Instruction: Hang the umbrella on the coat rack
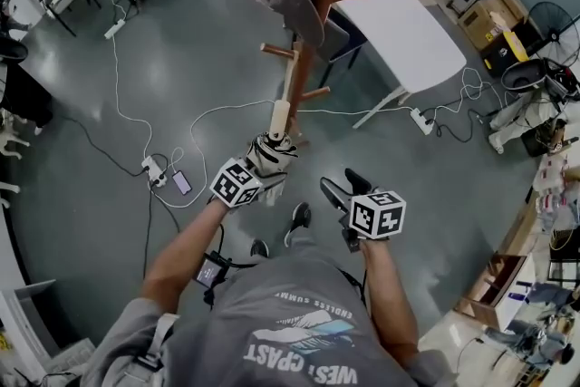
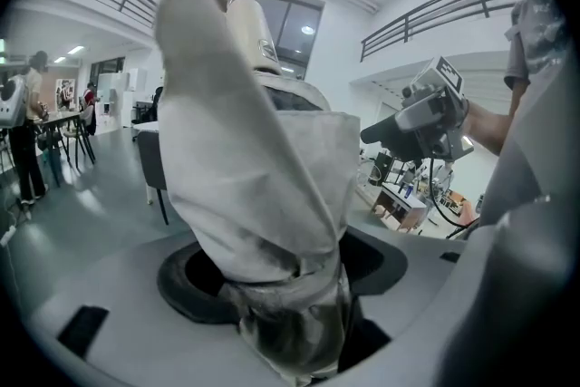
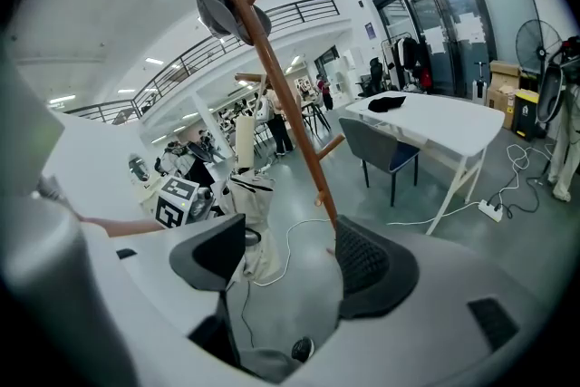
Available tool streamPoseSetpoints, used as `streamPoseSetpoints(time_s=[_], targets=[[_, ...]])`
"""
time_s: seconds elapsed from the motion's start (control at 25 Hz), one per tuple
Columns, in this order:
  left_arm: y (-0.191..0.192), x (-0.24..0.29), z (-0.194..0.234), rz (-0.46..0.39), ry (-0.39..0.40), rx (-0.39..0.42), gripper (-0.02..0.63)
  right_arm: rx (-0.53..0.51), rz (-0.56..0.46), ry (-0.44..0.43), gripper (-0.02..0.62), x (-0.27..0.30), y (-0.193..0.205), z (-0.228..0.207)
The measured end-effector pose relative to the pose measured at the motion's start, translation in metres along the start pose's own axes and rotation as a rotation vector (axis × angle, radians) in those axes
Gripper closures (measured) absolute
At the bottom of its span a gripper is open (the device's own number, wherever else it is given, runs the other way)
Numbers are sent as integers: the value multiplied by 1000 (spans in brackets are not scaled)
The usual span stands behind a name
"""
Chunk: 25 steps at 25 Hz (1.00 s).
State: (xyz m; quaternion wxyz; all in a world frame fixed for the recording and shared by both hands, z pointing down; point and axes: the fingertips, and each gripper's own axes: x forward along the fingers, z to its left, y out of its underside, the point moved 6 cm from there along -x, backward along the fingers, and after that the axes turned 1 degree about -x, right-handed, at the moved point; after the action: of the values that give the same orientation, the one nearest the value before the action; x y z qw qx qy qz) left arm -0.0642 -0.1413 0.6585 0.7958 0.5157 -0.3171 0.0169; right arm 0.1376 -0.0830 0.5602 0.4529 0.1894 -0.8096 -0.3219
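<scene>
Fingers [image 2: 194,284] of the left gripper [image 1: 269,169] stand wide yet press on the folded umbrella [image 1: 273,155]. In the left gripper view its pale fabric bundle [image 2: 258,177] fills the whole gap between the two dark pads, so the left gripper [image 2: 288,287] has it firmly in hold. The umbrella stands nearly upright, with its cream handle [image 1: 280,116] topmost. It is on the person's side of the coat rack [image 1: 304,59], close to the brown pole and level with the lower pegs; whether handle and pole touch cannot be told.

The right gripper [image 1: 345,188] hangs a little further from the coat rack [image 3: 283,100], beside the left one and apart from the umbrella [image 3: 255,227]. In its own view the right gripper [image 3: 290,260] has its jaws well apart with only floor showing between them.

A grey cap [image 3: 227,10] hangs high on the rack. A white table [image 1: 410,24] stands beyond the rack.
</scene>
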Motion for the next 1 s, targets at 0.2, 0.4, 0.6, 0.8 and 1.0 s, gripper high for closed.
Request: streamPoseSetpoints(time_s=[0.2,0.4,0.6,0.8,1.0], targets=[[3,4,5,-6,-48,-12,279,-4,-5,-4,268,-6,-1,1],[9,6,12,1,-97,-16,275,-2,-7,2,268,-10,4,4],[12,11,21,6,-137,-27,273,9,-8,12,268,-15,10,3],[16,17,26,13,-156,-38,273,20,-15,19,268,-18,15,3],[16,24,33,22,-174,-44,273,27,-20,22,268,-19,18,2]])
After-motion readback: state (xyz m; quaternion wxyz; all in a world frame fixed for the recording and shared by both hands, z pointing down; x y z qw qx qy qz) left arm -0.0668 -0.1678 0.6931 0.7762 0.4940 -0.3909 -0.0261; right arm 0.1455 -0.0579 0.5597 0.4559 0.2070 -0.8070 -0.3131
